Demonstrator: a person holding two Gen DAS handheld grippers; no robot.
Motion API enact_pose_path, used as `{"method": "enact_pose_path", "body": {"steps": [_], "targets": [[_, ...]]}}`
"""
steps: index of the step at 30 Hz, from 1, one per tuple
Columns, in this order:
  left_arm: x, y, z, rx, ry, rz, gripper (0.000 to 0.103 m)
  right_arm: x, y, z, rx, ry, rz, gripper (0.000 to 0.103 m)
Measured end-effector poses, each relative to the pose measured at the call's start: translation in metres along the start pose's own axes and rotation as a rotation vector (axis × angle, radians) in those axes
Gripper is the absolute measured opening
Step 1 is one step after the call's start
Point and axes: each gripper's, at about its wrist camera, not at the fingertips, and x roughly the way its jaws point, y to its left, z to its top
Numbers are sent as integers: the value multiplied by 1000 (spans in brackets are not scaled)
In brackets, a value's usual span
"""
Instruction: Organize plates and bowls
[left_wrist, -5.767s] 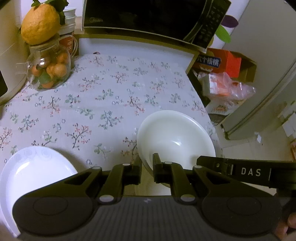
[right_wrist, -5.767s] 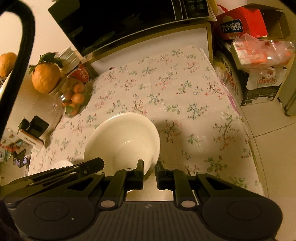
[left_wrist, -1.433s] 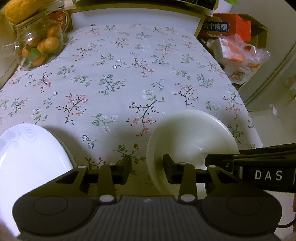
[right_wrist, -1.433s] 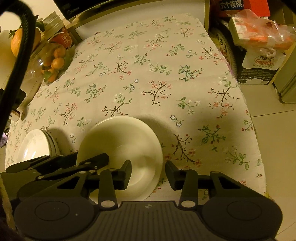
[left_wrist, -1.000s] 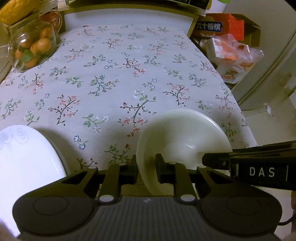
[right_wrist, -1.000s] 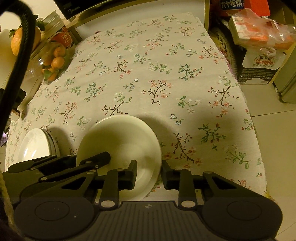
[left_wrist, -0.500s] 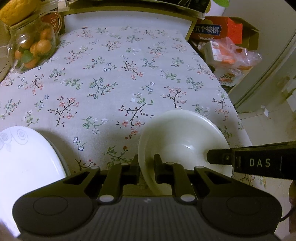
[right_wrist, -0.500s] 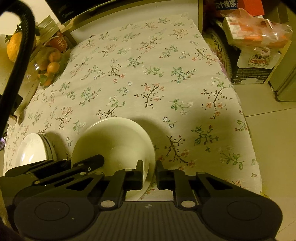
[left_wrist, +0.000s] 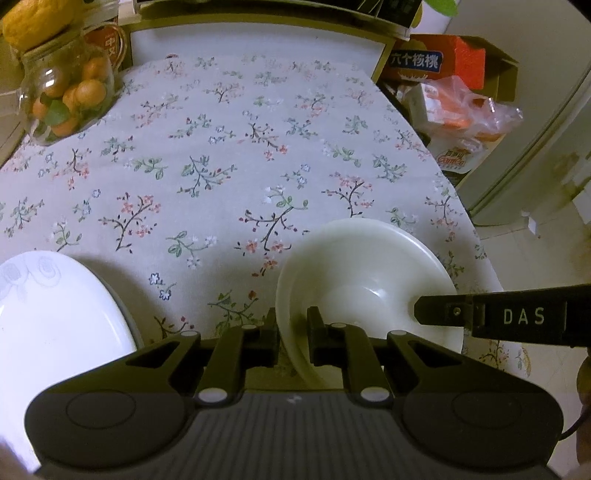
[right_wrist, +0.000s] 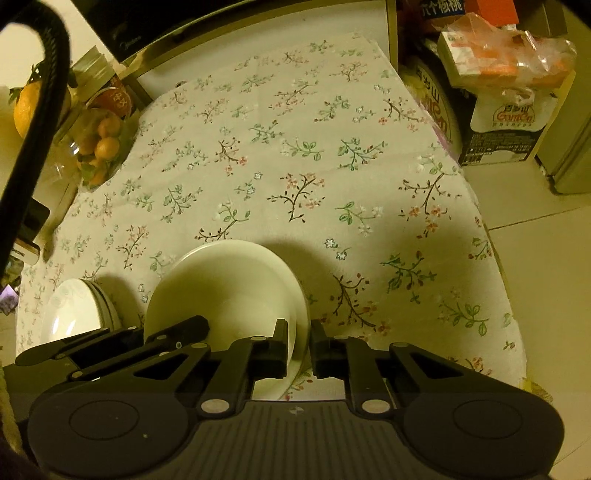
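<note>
A cream bowl (left_wrist: 369, 273) sits low over the floral tablecloth (left_wrist: 229, 177) near its front right corner. My left gripper (left_wrist: 292, 328) is shut on the bowl's left rim. My right gripper (right_wrist: 298, 341) is shut on the bowl's (right_wrist: 229, 288) right rim; it shows in the left wrist view as a black bar marked DAS (left_wrist: 517, 317). A stack of white plates (left_wrist: 55, 314) lies at the front left, also in the right wrist view (right_wrist: 77, 310).
A glass jar of small oranges (left_wrist: 62, 96) stands at the back left with a large citrus (left_wrist: 37, 18) on top. A microwave (left_wrist: 295, 11) is at the back. Boxes and bags (left_wrist: 450, 92) stand on the floor right of the table edge.
Both grippers opened, then closed again on the bowl's opposite rims. The bowl has since risen slightly and both views have pulled back a little.
</note>
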Motion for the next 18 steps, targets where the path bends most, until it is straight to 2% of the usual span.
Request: {"method": "enact_pose_path", "body": {"steps": [18], "targets": [[-18,5,6,-39,-36,-5,12,-14,6,4,11,-56,24,11]]}}
